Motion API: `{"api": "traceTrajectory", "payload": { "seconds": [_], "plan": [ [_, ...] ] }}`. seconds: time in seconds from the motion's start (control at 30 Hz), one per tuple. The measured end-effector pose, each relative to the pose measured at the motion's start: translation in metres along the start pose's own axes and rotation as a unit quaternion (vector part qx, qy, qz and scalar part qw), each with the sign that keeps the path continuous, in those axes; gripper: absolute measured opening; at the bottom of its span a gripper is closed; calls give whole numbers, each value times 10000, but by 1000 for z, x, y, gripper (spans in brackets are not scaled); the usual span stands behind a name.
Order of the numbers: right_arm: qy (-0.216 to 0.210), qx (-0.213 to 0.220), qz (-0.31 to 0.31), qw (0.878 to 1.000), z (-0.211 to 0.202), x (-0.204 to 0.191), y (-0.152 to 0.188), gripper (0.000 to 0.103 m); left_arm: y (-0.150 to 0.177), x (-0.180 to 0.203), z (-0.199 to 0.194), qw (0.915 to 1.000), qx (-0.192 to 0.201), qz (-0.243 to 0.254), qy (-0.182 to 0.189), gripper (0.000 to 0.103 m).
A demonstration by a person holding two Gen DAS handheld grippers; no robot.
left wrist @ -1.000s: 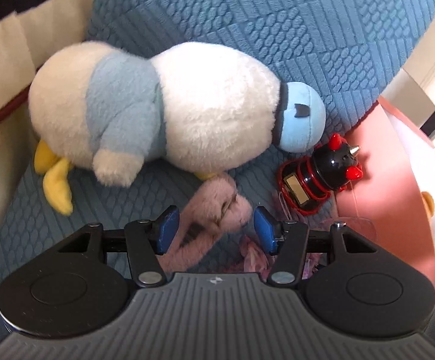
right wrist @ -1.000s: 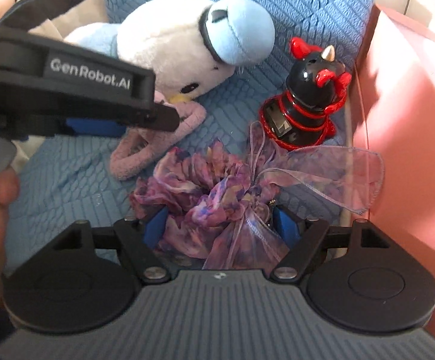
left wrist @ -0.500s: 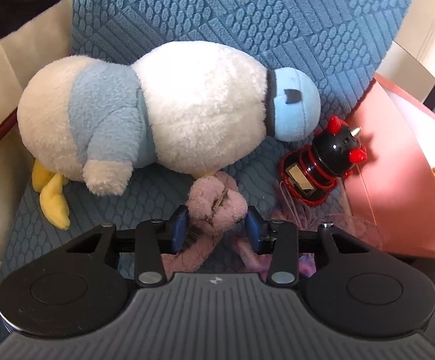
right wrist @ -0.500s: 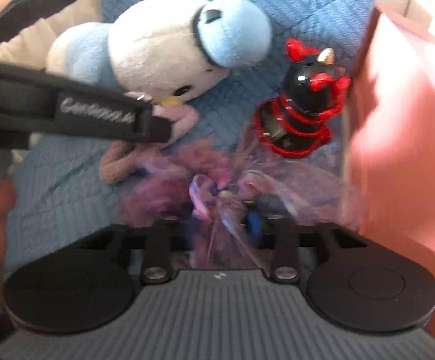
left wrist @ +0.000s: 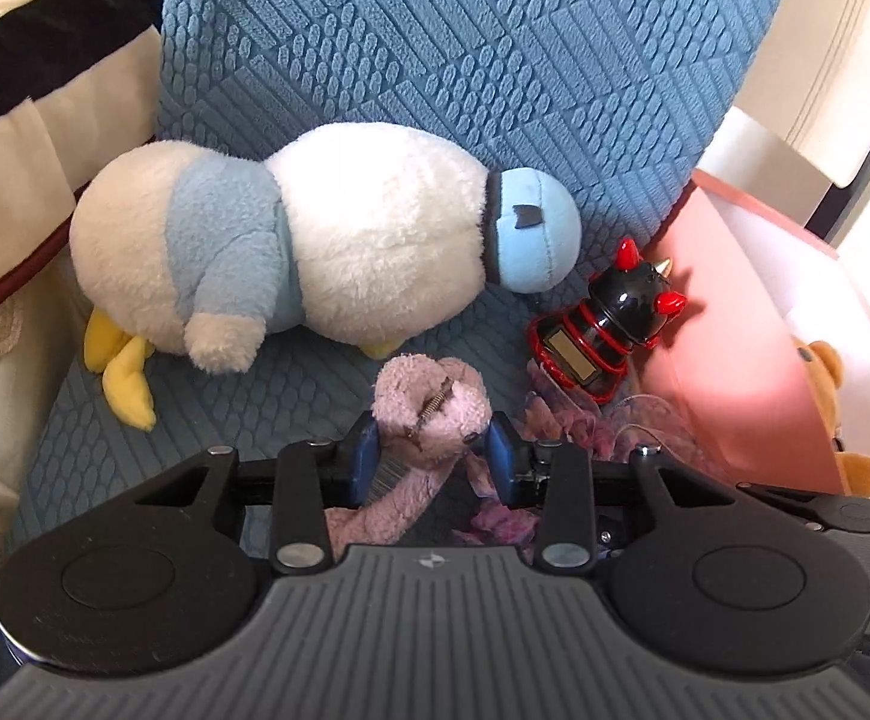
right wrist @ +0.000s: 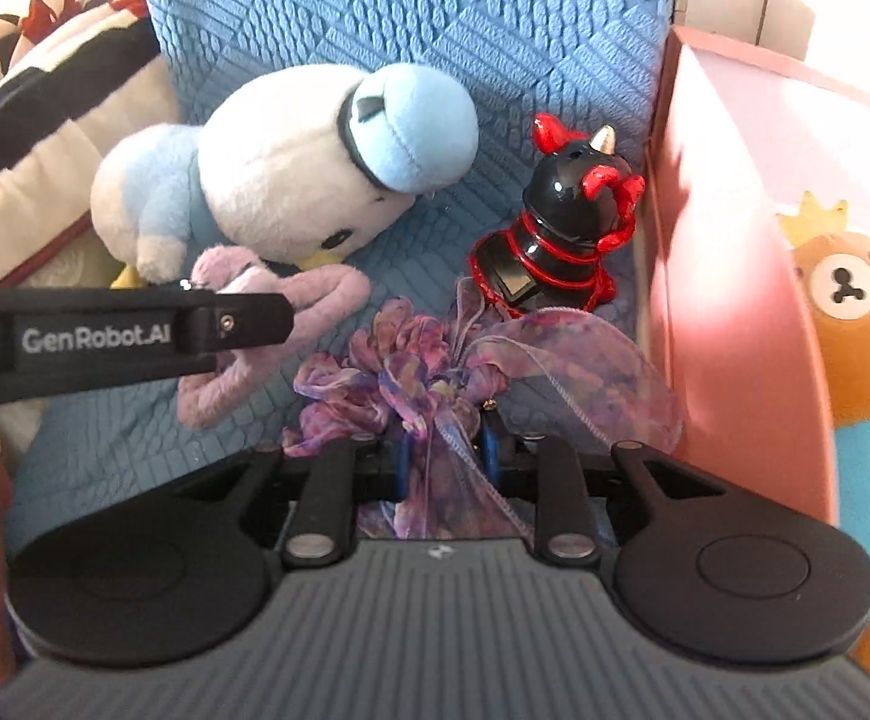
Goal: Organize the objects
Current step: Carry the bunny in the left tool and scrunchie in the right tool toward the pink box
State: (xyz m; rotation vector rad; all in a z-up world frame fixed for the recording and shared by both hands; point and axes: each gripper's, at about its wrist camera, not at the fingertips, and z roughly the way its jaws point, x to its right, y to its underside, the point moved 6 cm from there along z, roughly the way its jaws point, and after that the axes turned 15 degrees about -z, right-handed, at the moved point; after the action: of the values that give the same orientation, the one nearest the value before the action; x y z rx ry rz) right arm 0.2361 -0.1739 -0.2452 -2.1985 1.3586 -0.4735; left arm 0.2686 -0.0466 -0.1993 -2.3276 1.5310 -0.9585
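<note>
My left gripper (left wrist: 432, 450) is shut on a pink fuzzy hair clip (left wrist: 429, 408) with a metal spring, lifted off the blue seat cushion (left wrist: 495, 60). The clip also shows in the right wrist view (right wrist: 267, 324) behind the left gripper's black body (right wrist: 105, 342). My right gripper (right wrist: 444, 456) is shut on a purple ribbon scrunchie (right wrist: 429, 372) with a sheer bow. A white and blue plush duck (left wrist: 327, 240) lies on its side behind both. A black and red horned figurine (left wrist: 609, 324) stands to its right.
A pink box (right wrist: 729, 240) stands at the right edge and holds a brown bear plush (right wrist: 861, 360). Striped bedding (left wrist: 21, 60) and cream fabric lie along the left. The cushion's upright back rises behind the duck.
Both grippers have closed, the left on the pink clip and the right on the scrunchie. Both have pulled back and up with them.
</note>
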Motion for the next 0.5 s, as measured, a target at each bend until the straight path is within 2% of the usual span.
{"api": "traceTrajectory", "payload": {
  "seconds": [0.2, 0.5],
  "plan": [
    [-215, 71, 148, 9996, -12, -5, 3, 25, 2, 1, -14, 9997, -31, -150, 198, 44],
    [-439, -74, 360, 9984, -25, -18, 13, 25, 2, -2, -30, 9992, -62, -234, 306, 44]
  ]
}}
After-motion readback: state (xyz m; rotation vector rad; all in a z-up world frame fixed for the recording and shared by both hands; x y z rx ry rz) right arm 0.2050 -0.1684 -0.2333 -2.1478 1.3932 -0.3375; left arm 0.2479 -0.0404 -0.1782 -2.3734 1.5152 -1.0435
